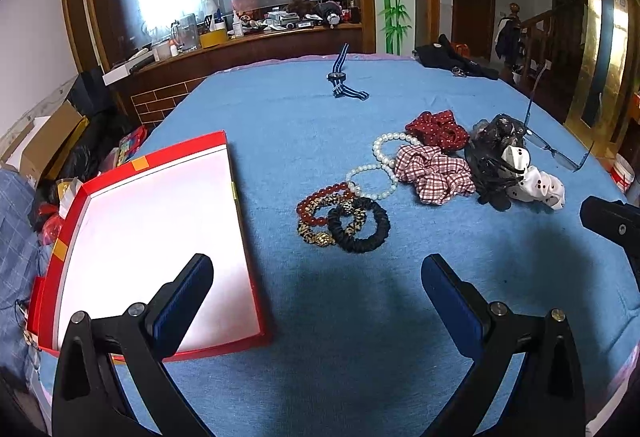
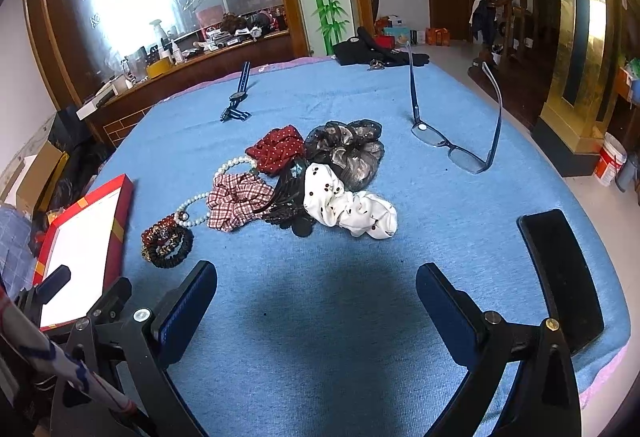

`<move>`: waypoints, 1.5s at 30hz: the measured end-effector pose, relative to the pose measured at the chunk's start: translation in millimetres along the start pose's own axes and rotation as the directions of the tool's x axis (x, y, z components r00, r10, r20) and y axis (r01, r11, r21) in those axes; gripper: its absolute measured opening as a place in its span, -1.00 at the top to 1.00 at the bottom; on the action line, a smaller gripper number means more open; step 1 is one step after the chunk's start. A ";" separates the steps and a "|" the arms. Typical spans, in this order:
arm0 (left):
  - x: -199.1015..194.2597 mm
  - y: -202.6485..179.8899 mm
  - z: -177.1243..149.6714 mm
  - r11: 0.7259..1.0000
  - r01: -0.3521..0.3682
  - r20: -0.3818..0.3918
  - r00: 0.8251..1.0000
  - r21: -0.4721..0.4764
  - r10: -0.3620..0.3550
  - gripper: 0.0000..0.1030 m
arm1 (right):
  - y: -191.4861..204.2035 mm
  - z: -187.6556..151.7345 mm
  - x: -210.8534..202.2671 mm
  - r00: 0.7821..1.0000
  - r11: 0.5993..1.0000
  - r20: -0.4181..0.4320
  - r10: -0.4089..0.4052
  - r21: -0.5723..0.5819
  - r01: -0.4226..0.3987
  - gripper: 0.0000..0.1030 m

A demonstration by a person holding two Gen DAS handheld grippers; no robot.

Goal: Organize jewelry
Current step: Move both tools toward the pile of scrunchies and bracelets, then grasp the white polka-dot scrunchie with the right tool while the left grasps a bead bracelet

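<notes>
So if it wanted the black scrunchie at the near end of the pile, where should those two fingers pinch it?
Probably the black scrunchie's near-right arc, coming from above with the open left gripper. It lies flat as an open ring; that side rests on bare cloth, while the far-left side overlaps the leopard-print band.

Bright window glare, fisheye-warped edges.

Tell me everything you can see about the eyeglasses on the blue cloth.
The eyeglasses have a thin dark blue frame, apparently plastic, with clear lenses. They rest lens-side down on the blue tablecloth, both temples unfolded and pointing up. They lie right of the scrunchie pile, apart from it, touching only the cloth. No gripper holds them.
</notes>
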State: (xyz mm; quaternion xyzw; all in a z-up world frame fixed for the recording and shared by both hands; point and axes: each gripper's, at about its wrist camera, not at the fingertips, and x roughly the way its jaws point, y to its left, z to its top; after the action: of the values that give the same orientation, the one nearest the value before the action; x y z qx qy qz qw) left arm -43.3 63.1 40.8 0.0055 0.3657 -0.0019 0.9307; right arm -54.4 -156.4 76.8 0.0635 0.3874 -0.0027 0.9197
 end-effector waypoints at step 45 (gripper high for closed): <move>40.5 40.2 60.0 0.989 0.149 -0.179 0.972 -0.022 -0.151 -1.00 | -33.5 39.9 91.2 0.986 0.999 -0.163 -0.023 0.025 0.027 -0.57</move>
State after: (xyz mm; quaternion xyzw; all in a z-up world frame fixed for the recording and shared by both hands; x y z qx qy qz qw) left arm 27.4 102.6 57.5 -0.0257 0.4479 -0.0701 0.8909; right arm 36.0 -190.3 35.5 0.0710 0.4618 -0.0143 0.8840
